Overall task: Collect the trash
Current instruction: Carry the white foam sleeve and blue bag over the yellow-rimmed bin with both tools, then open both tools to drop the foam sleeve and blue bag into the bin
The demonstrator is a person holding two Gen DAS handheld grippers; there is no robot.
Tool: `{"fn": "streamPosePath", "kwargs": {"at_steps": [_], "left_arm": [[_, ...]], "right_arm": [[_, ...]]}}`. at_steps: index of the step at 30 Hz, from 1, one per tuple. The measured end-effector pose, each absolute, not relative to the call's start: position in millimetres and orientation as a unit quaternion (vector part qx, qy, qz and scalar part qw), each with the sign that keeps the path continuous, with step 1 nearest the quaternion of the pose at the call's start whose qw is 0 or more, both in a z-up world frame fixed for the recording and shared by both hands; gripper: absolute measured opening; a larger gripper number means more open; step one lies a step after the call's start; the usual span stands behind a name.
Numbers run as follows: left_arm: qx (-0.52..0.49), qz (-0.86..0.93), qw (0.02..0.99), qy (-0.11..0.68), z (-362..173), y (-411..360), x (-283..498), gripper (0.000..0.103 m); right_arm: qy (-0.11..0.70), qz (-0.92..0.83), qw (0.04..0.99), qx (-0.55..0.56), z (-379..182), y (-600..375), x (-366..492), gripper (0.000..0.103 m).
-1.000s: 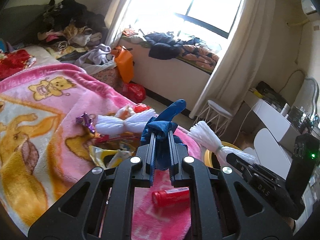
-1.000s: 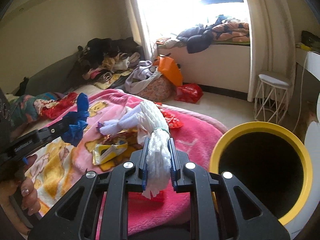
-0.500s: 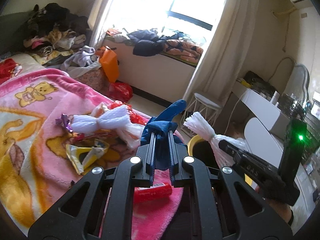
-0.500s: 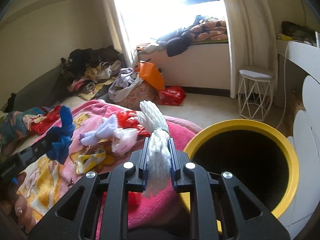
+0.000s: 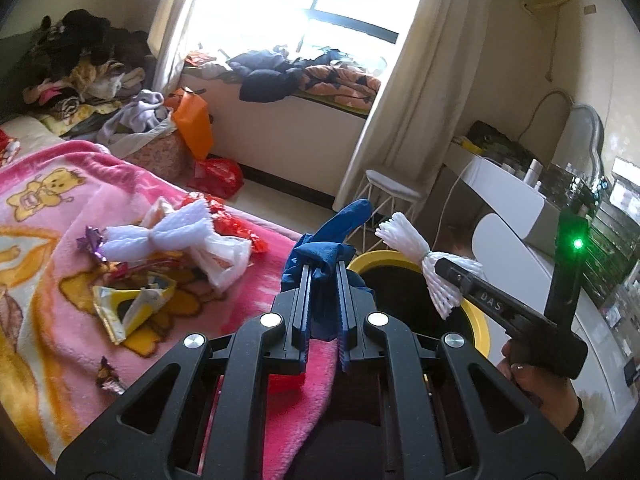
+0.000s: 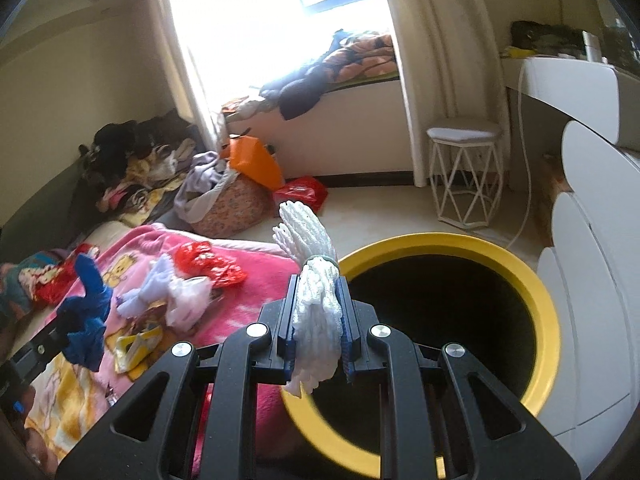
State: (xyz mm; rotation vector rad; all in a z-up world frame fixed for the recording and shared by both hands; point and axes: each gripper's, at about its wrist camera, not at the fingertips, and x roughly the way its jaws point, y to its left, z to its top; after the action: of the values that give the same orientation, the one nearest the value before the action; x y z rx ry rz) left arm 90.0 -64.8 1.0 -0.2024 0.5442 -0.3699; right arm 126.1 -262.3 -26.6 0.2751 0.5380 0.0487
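**Both grippers loaded at the bin's edge**

Left gripper [image 5: 323,276] is clamped tight on a crumpled blue cloth [image 5: 332,240], its tip poking up past the fingers, right at the bed's edge. Right gripper [image 6: 319,304] pinches a white foam net [image 6: 316,300], hanging over the near rim of the yellow-rimmed bin [image 6: 548,320], black inside. Beyond, on the pink blanket [image 5: 52,184], more litter: a white foam net bow [image 5: 160,232], a yellow wrapper [image 5: 132,304], red wrappers [image 6: 208,264]. Farther back, a white stool [image 6: 464,172] beside the curtain.
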Motion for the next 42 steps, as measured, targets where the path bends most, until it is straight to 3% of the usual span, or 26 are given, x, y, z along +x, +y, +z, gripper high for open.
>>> {"fn": "streamPosePath", "kwargs": {"at_steps": [33, 42], "left_arm": [[-0.049, -0.242, 0.911, 0.331, -38, -168, 149, 0.007], [-0.047, -0.25, 0.903, 0.347, -50, -185, 164, 0.007]], "right_arm": [[0.307, -0.061, 0.924, 0.219, -59, -330, 141, 0.017], [0.308, -0.07, 0.918, 0.24, -65, -341, 140, 0.021]]}}
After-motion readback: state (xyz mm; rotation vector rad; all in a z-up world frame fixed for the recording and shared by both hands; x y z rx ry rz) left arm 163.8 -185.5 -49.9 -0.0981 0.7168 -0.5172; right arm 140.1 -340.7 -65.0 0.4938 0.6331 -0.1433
